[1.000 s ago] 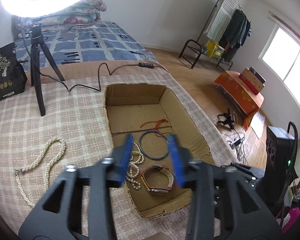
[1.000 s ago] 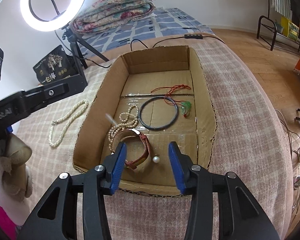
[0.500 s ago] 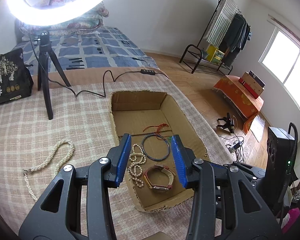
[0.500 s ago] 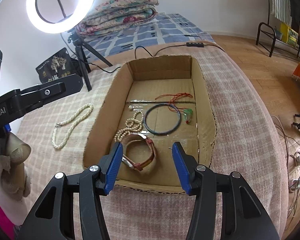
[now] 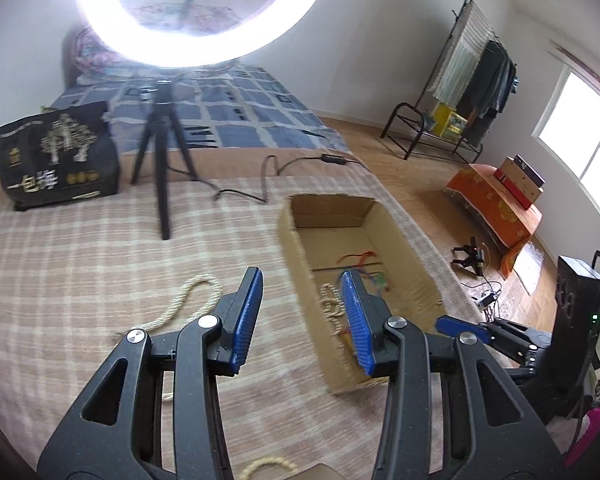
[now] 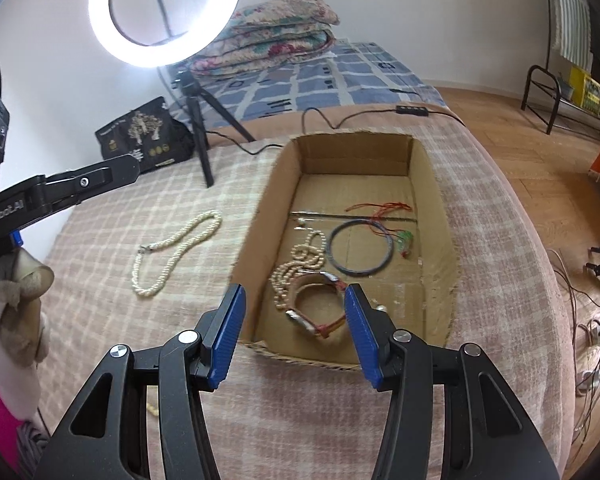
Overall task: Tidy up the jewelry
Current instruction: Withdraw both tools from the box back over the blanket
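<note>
Jewelry: most pieces lay inside the cardboard box (image 6: 436, 184); one white pearl necklace (image 6: 176, 246) lay outside it on the checked cloth (image 6: 112, 240).
Progress: judged mostly done, since four or so items were boxed and only the loose necklace appeared left.
Box contents: a beaded strand (image 6: 296, 268), a brown-strapped watch (image 6: 320, 308), a dark bangle (image 6: 360, 246), and a red cord with a green pendant (image 6: 396, 220).
Box position: directly ahead of the right hand-held gripper (image 6: 294, 334), ahead and right of the left hand-held gripper (image 5: 302, 320).
Loose necklace: ahead and left of the right hand-held gripper, well apart from it; in the left view, blurred, just left of the left fingers.
Left hand-held gripper: released, jaws spread, nothing between them.
Right hand-held gripper: released, jaws spread wide above the box's near edge, holding nothing.
Remaining: likely picking up the necklace and placing it in the box.
</note>
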`<state>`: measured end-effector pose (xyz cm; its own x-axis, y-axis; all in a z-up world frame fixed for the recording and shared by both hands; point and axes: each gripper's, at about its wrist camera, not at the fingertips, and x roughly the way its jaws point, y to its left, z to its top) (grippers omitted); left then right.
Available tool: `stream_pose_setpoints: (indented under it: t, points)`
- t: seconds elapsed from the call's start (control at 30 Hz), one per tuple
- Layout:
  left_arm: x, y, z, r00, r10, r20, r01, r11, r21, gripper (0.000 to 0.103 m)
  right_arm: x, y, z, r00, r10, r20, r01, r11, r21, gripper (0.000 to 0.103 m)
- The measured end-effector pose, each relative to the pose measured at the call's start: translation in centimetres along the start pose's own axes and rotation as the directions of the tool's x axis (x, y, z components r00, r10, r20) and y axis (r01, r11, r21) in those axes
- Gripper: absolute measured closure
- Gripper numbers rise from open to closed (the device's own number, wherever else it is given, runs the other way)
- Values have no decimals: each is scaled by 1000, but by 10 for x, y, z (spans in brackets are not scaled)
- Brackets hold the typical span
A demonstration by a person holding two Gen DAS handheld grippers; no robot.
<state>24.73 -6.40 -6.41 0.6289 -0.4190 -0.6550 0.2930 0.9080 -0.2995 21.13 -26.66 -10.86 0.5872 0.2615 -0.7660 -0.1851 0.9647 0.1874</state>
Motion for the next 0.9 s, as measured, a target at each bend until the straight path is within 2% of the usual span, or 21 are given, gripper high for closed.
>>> stream_pose_setpoints:
  t: [0.27,0.4,0.67,0.9]
  points:
    - [-24,52,-7,998,67,1,-67,995,-74,61,5,35,7,998,66,10,-66,997,-47,53]
    - [-31,71,-16,995,96,-17,-97,992,-80,61,8,53,13,996,86,25,-84,994,-71,38]
    - [-47,99,-39,990,128,-56,-133,988,-80,61,28,75,20,990,140,-1,-140,988,-59,38]
    - [-63,103,-67,989,118,-92,-124,991,-56,61,46,96,19,986,164,-41,-167,983,-81,38]
